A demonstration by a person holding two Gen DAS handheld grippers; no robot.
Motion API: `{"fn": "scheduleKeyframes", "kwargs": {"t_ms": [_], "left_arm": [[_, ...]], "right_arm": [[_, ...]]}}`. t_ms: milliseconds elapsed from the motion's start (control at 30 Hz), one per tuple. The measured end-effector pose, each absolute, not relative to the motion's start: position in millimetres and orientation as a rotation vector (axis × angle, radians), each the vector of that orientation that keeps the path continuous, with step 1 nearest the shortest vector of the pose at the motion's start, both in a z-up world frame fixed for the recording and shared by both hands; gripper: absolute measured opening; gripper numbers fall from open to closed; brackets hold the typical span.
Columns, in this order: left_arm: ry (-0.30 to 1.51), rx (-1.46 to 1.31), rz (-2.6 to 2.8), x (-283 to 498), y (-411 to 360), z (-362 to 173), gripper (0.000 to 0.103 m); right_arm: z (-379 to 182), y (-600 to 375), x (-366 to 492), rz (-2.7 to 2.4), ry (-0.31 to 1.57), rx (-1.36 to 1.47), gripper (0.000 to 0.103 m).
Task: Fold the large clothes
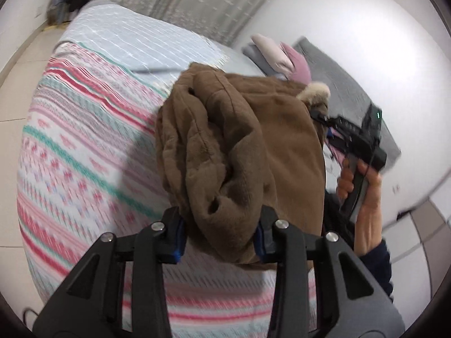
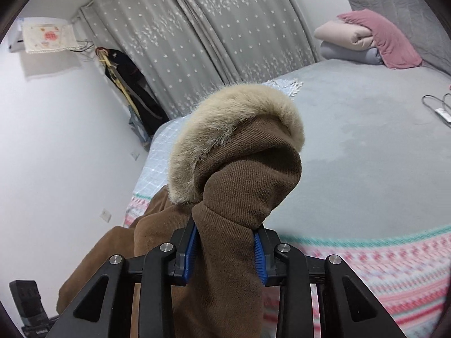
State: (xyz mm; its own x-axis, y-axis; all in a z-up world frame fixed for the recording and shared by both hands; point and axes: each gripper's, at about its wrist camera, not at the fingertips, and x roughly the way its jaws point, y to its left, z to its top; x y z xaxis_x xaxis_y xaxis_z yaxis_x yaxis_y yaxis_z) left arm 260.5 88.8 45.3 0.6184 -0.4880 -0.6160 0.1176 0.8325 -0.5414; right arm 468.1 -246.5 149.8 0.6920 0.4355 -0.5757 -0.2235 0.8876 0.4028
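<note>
A large brown coat (image 1: 239, 146) with a beige fur-trimmed hood (image 2: 239, 129) hangs bunched above the bed. My left gripper (image 1: 221, 238) is shut on a thick fold of the coat's fleecy lining. My right gripper (image 2: 225, 250) is shut on the brown twill (image 2: 234, 225) just below the fur trim. In the left wrist view the right gripper (image 1: 318, 115) shows at the coat's far right edge, held by a bare hand (image 1: 360, 186). The rest of the coat droops down to the left in the right wrist view (image 2: 118, 253).
A bed with a pink, white and teal patterned blanket (image 1: 84, 155) and a grey sheet (image 2: 366, 140) lies below. Folded bedding and a pink pillow (image 2: 380, 39) sit at the headboard. A cable and white remote (image 2: 442, 112) lie on the sheet. Grey curtains (image 2: 197, 42) hang behind.
</note>
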Motion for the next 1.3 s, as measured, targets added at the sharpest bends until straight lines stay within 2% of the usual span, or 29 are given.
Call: {"fn": "scheduleKeyframes", "kwargs": {"t_ms": [167,367,467,533,700,867,933,1033,1100,1133,1167,1233,1267,1300], "left_arm": [[0.921,-0.448,-0.427,209.0,50.4,25.9,0.039],[0.991,-0.356,-0.397,173.8,25.8,-25.2,0.041],[1.054,-0.399,-0.356,175.0,29.2,-51.8,0.045],[1.080,-0.484,-0.364,176.7,39.9,-56.2,0.047],[1.154,-0.601,-0.390,185.6,60.1,-61.5,0.055],[1.268,-0.737,-0.431,179.2,87.5,-49.6,0.056],[1.228,-0.704,-0.391,174.4,98.8,-31.0,0.055],[1.073,-0.587,-0.299,177.6,108.7,3.2,0.052],[1.009,-0.525,-0.351,178.3,93.6,20.7,0.052],[0.994,-0.483,-0.402,176.8,78.9,27.7,0.052],[0.970,-0.406,-0.453,172.6,57.6,36.3,0.052],[0.912,-0.254,-0.490,164.7,24.7,47.5,0.052],[0.896,-0.176,-0.497,163.3,6.0,48.7,0.051],[0.899,-0.141,-0.498,165.7,-0.5,47.0,0.045]], "right_arm": [[135.3,-292.6,403.4,0.353,0.780,0.306,0.033],[56.9,-317.7,366.7,0.317,0.907,0.297,0.034],[-10.1,-361.3,373.6,0.251,0.957,0.536,0.037],[-32.1,-383.0,374.7,0.299,0.950,0.734,0.042],[-3.1,-351.4,374.5,0.228,0.932,0.472,0.049],[14.1,-359.2,358.3,0.154,0.914,0.503,0.056],[26.1,-358.1,345.4,0.101,0.907,0.407,0.056],[38.3,-345.5,325.1,0.112,0.901,0.320,0.055],[44.4,-334.4,320.4,0.116,0.905,0.274,0.054],[47.8,-330.8,315.9,0.115,0.902,0.256,0.050],[49.4,-325.3,311.7,0.123,0.900,0.243,0.041],[53.6,-314.8,298.8,0.152,0.907,0.266,0.028],[54.0,-309.4,291.3,0.159,0.911,0.280,0.025],[53.6,-303.1,284.3,0.163,0.916,0.288,0.024]]}}
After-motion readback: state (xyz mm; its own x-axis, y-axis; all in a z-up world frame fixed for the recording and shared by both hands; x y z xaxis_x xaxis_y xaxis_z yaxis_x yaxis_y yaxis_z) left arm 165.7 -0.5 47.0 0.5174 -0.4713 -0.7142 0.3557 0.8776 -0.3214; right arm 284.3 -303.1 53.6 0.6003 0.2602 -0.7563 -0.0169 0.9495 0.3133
